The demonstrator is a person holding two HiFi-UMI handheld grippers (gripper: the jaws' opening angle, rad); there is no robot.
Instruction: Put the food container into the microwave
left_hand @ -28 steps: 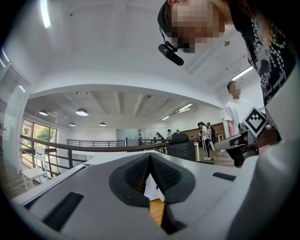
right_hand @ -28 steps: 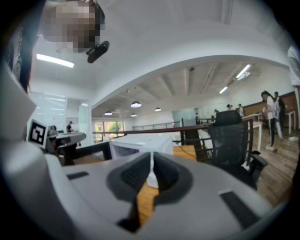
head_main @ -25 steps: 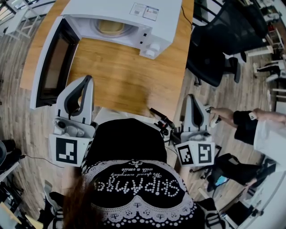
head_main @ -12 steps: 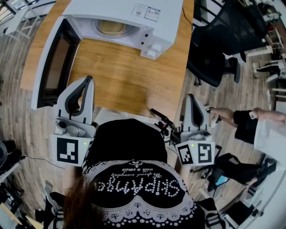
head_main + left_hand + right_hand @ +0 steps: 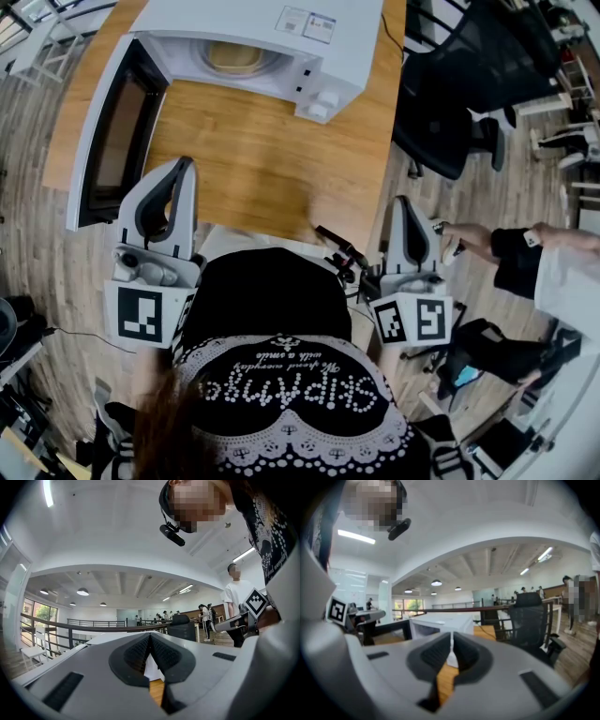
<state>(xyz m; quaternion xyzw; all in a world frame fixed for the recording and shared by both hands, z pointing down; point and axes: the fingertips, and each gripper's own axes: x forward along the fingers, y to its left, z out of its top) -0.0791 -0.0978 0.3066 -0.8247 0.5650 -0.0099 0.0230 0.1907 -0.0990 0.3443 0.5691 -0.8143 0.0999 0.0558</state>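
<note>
Looking steeply down on a wooden table point(image 5: 253, 159) bearing a white microwave point(image 5: 281, 33) at its far end, door point(image 5: 108, 131) swung wide open to the left. Inside the microwave's cavity: the food container point(image 5: 232, 58), a pale tan shape.

Nearer than the microwave, just below its open door: the left gripper point(image 5: 184, 167), jaws pressed together on nothing. Nearer again and right of the microwave's knobs point(image 5: 319, 103), about at the table's edge: the right gripper point(image 5: 401, 204), jaws likewise closed and empty.

Right of the microwave, a black office chair point(image 5: 459, 84) on plank flooring point(image 5: 37, 234). Beyond the microwave in the gripper views, an open hall with a railing point(image 5: 70, 625), ceiling lamps and distant people.

Too shadowed to make out: the container's lid and contents. Cut off at the right frame edge: a second person point(image 5: 567, 286) in a white sleeve, hand point(image 5: 464, 239) just beside the right gripper, contact impossible to tell.
</note>
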